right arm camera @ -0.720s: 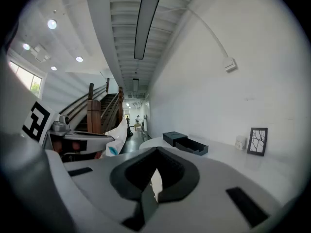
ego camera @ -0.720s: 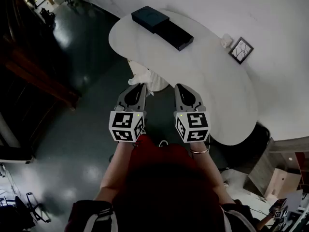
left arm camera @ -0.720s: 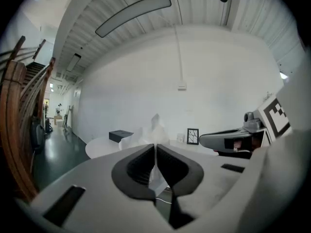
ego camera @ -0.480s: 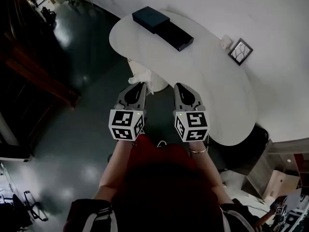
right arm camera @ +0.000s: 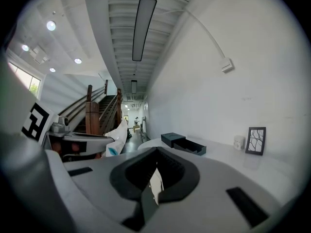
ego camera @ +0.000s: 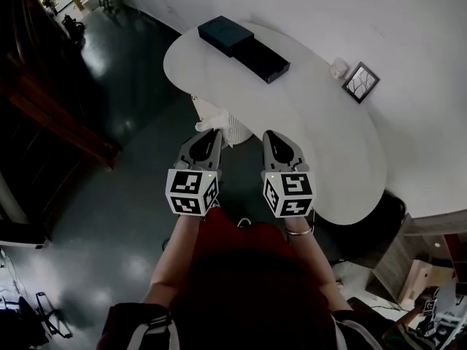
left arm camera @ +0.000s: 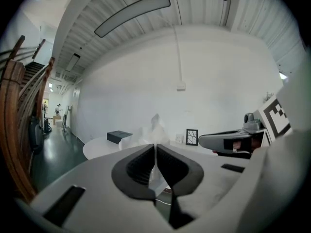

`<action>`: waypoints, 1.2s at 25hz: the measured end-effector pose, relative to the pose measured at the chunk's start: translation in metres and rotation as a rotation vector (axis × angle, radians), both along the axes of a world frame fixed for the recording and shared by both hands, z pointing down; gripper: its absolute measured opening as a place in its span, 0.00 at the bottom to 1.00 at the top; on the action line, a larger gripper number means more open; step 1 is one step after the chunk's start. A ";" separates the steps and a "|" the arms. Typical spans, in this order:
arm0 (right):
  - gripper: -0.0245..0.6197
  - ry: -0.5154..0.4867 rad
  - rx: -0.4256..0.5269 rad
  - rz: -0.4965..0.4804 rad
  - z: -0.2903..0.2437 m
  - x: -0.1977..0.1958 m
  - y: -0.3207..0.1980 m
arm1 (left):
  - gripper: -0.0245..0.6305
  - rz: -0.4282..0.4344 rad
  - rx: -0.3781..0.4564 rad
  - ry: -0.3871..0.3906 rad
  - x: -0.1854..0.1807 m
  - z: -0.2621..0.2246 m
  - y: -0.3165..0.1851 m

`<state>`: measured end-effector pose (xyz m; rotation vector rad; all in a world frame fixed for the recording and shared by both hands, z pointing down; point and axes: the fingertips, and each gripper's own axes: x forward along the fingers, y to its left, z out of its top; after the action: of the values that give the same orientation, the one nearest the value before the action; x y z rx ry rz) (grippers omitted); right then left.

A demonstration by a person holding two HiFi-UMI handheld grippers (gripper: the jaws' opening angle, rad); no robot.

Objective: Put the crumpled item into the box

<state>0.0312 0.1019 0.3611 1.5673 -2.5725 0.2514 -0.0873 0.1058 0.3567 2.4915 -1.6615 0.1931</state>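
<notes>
The crumpled item (ego camera: 207,114) is clamped in the left gripper (ego camera: 210,133).
Its length is pointed towards the box (ego camera: 244,42); the right gripper (ego camera: 272,133) is held closed short of the box.

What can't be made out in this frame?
Dark rectangular box: inside too small and dark, head view; its wall hides it in the right gripper view.
White crumpled item: lower part hidden between the left claw's pads, left gripper view.
Small white object beside the black-framed picture: too small to identify.

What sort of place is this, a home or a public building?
Probably an office lobby or showroom, not a home: a wooden staircase, a strip ceiling light, and a glossy dark floor around a white curved table.
</notes>
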 end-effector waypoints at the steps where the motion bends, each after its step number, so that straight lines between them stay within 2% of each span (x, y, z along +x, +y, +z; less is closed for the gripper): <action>1: 0.06 0.001 -0.001 0.004 0.000 0.001 -0.001 | 0.09 0.002 0.001 0.001 0.001 -0.001 -0.001; 11: 0.06 -0.011 -0.003 0.041 -0.003 -0.003 -0.031 | 0.09 0.023 -0.003 0.007 -0.005 -0.001 -0.038; 17: 0.06 0.001 -0.038 0.084 0.010 -0.006 -0.071 | 0.09 0.047 -0.022 0.022 -0.010 0.008 -0.088; 30: 0.06 0.016 -0.111 0.166 0.033 -0.022 -0.171 | 0.09 0.164 -0.084 0.024 -0.009 0.031 -0.208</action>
<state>0.0088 -0.0687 0.3940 1.7350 -2.3736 0.3885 -0.0958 -0.1027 0.3874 2.5554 -1.4102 0.2447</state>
